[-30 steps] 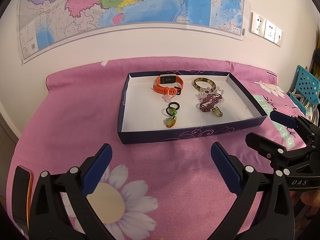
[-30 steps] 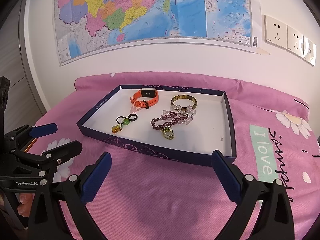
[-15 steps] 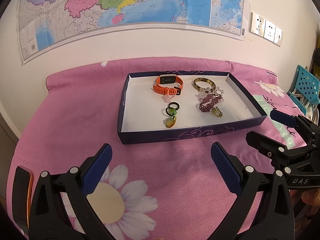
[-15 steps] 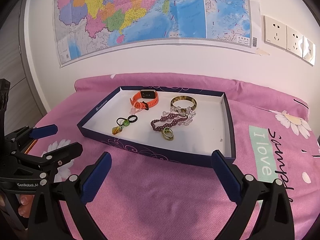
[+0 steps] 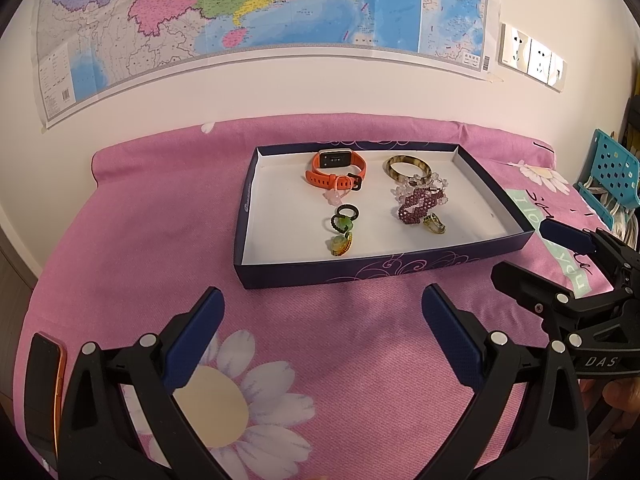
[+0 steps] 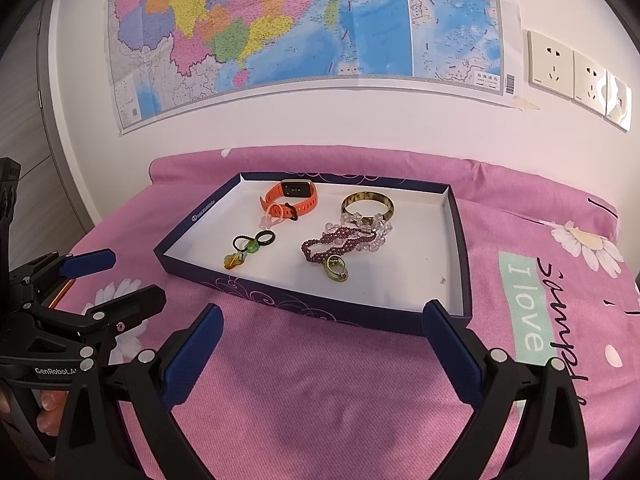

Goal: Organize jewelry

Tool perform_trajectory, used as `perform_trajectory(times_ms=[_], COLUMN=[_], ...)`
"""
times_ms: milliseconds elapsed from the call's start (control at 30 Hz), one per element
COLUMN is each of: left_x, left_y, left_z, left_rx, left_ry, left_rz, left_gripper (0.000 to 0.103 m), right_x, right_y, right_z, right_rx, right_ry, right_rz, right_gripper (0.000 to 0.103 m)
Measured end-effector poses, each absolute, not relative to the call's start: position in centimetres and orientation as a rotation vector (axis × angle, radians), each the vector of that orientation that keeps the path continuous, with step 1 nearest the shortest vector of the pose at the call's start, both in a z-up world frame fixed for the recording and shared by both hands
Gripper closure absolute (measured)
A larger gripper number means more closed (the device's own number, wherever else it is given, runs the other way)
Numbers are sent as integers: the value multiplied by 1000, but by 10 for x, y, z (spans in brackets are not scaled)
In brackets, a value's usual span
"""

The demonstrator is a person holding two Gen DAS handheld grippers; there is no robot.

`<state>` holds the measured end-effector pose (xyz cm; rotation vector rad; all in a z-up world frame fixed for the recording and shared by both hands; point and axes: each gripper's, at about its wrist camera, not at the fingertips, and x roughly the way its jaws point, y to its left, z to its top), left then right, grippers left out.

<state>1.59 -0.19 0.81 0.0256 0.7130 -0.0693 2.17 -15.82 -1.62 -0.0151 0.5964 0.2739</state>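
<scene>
Two wide-open, empty hand-held grippers, left (image 5: 320, 336) and right (image 6: 320, 344), over pink floral bedspread (image 5: 140, 240), wall map (image 5: 240, 20) behind.

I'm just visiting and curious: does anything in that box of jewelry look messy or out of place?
Mostly tidy, but the purple beaded bracelet is tangled with a clear bead strand that lies over the brown bangle, with a small ring against it. The orange watch sits apart.
</scene>
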Motion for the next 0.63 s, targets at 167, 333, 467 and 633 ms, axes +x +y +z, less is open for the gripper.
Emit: perform_trajectory(times_ms=[167,333,467,633], left_x=[16,17,20,23], left_y=[-2,-2,-1,8], left_z=[8,7,6,2], left_rx=[26,24,17,1], left_ry=[713,710,731,755], left_rz=[-69,-79,-84,-85], left_gripper=[6,6,6,6], right_x=[22,22,24,30], right_y=[-158,-159,-158,-177], right_z=[-16,-16,-16,-22], right_rx=[-14,-15,-30,-52], right_ry=[596,596,608,668], right_rz=[274,275,276,284], right_gripper=[7,7,7,7])
